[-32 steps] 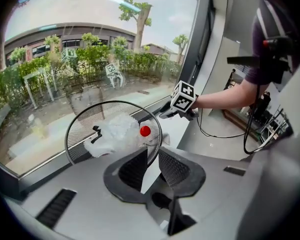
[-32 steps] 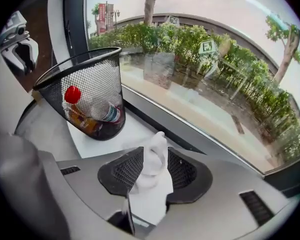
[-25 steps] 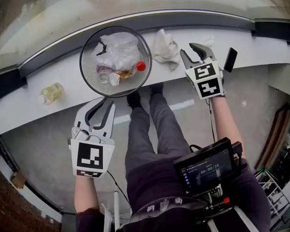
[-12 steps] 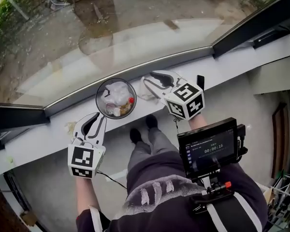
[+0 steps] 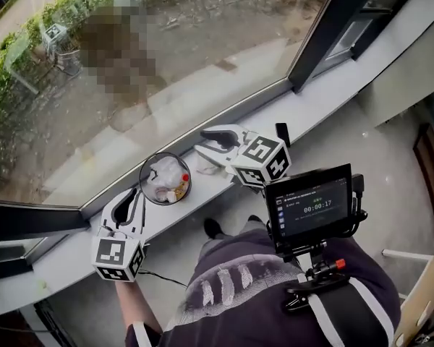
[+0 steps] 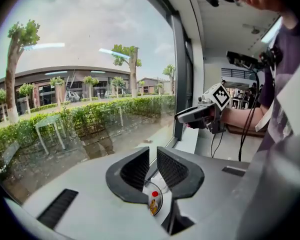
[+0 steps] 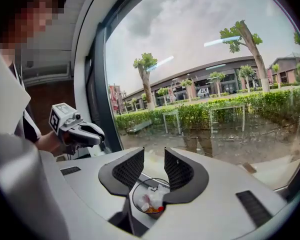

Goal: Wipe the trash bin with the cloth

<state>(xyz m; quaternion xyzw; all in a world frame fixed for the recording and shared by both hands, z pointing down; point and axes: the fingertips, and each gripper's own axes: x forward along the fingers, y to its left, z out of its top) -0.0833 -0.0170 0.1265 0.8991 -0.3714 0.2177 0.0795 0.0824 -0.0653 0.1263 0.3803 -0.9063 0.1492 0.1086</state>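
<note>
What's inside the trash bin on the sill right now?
The trash bin holds a crumpled clear plastic bag, a red cap and some yellowish scraps. The bag covers whatever lies beneath it, and the bin's bottom cannot be seen.

White left gripper (image 5: pixel 133 194) and right gripper (image 5: pixel 202 142) carry black-and-white marker cubes (image 5: pixel 262 157); the person wears a purple top (image 5: pixel 239 302).

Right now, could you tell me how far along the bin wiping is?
Nothing looks done yet. The white cloth lies on the grey window ledge beside the round rubbish-filled trash bin. In hand: nothing; the right gripper is open and empty, and the left gripper, whose jaws have just been closing, has nothing between them. Left: pick up the cloth and wipe the bin.
</note>
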